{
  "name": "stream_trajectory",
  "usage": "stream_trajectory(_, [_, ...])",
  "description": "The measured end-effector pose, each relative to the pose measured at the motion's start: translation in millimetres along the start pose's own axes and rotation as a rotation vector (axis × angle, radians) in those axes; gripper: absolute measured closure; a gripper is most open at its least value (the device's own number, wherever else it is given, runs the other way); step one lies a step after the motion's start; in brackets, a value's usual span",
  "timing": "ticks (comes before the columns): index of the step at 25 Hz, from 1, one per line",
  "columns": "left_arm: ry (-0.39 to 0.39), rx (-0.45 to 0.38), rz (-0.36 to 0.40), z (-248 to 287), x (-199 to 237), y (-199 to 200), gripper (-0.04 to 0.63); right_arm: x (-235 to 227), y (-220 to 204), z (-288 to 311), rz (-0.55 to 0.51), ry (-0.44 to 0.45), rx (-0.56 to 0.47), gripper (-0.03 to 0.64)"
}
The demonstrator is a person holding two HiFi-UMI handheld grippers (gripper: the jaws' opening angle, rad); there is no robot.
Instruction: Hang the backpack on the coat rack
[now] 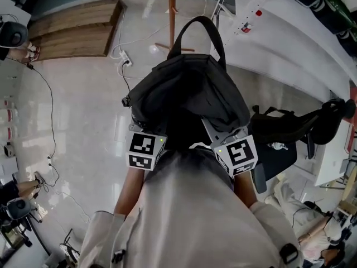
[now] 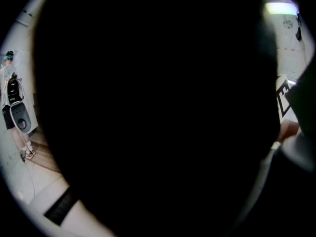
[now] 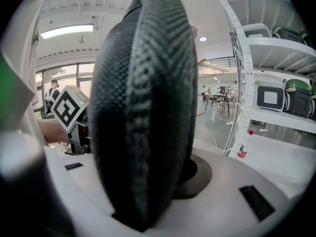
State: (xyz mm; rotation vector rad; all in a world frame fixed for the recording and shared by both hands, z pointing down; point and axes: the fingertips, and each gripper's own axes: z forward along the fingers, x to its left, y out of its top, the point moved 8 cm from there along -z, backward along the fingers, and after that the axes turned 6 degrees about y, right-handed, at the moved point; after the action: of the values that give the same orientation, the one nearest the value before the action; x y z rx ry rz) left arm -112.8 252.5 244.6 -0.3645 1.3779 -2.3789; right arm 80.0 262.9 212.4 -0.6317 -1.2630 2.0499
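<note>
Backpack [image 1: 187, 94], black, held up on our side of coat rack [image 1: 173, 10] | right gripper [image 3: 148, 201] clamped on its woven strap [image 3: 143, 107] | left gripper [image 1: 144, 141] under backpack, lens smothered black, we cannot tell its jaws | cubes [image 1: 241, 152]: square marker codes only.

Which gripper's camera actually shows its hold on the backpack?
The right gripper: its view shows a woven grey strap standing between the jaws. The left gripper view is blacked out by the backpack fabric, so its hold is unreadable.
</note>
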Motion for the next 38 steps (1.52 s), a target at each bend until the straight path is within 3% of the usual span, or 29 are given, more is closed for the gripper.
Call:
stream_trajectory(17, [-0.035, -0.029, 0.081, 37.5, 109.6, 28.4, 0.492, -1.7, 52.9, 103.5, -0.001, -0.057, 0.007, 0.48])
stream_trajectory(30, [-0.018, 0.009, 0.091, 62.5, 126.6, 32.0, 0.492, -20.3, 51.6, 130.8, 0.031, -0.049, 0.003, 0.48])
stream_trajectory(38, [0.014, 0.042, 0.054, 89.0, 126.2, 34.7, 0.492, -49.2, 47.3, 143.3, 0.05, -0.018, 0.024, 0.48])
